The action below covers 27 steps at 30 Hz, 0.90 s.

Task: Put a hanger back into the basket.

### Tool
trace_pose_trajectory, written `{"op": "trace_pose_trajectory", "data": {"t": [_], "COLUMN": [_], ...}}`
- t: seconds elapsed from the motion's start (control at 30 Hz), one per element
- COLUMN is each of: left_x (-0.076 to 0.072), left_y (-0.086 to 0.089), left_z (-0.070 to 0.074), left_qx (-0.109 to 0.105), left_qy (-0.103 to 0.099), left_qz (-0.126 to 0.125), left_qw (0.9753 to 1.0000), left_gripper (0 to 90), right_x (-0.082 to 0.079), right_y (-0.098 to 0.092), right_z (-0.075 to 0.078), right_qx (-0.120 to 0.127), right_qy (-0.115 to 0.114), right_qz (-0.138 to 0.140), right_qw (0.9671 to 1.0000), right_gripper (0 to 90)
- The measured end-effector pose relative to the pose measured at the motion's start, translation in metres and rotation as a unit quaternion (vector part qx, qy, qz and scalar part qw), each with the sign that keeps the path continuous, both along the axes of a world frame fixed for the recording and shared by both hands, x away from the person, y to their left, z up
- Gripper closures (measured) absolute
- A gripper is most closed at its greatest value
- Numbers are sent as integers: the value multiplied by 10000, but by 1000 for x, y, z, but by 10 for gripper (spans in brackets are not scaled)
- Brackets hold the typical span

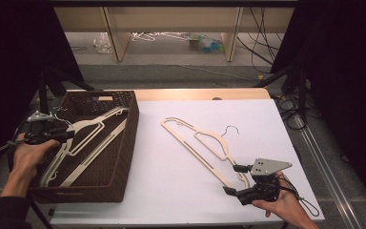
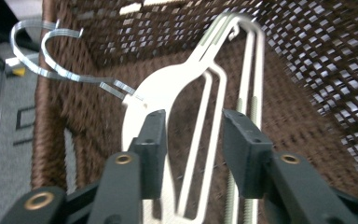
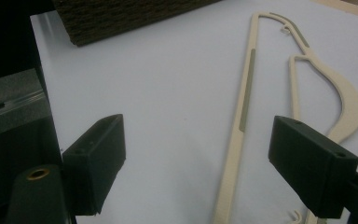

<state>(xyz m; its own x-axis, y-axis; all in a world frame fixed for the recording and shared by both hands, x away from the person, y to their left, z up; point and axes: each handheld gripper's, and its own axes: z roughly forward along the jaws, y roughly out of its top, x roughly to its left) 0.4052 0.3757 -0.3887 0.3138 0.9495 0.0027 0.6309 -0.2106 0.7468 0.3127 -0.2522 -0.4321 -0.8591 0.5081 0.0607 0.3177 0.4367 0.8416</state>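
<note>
Wooden hangers: two in basket (image 1: 128, 138), one (image 1: 205, 148) on table (image 1: 171, 186).

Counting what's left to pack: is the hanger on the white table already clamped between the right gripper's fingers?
No: the right gripper is wide open, and the hanger lies flat on the white table, untouched.

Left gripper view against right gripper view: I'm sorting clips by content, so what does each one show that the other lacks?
Left gripper view: the inside of the brown woven basket, hangers in it with metal hooks over its rim. Right gripper view: a hanger flat on the white table, and the basket's outer corner. Shared: pale hangers, the basket, and open black jaws.
</note>
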Motion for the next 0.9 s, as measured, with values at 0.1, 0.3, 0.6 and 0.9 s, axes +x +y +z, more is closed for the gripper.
{"op": "trace_pose_trajectory", "data": {"t": [0.1, 0.3, 0.6, 0.9], "left_x": [-5, -26, -51, -73], "left_y": [-9, -32, -91, -155], "left_z": [4, 18, 31, 28], "left_qx": [-244, -611, -937, -954], "left_qy": [-234, -626, -1013, -1240], "left_qz": [29, -213, -770, -1445], "left_qw": [9994, 9959, 9874, 9771], "left_gripper": [542, 434, 312, 239], "right_x": [0, 1, 3, 3], "right_y": [0, -2, -3, -4], "right_z": [0, -2, -3, -4], "right_qx": [22, -1, -28, 34], "right_qy": [5, 67, 67, 43], "right_qz": [-21, -127, -319, -434], "right_qw": [10000, 9999, 9995, 9990], "right_gripper": [195, 188, 181, 179]}}
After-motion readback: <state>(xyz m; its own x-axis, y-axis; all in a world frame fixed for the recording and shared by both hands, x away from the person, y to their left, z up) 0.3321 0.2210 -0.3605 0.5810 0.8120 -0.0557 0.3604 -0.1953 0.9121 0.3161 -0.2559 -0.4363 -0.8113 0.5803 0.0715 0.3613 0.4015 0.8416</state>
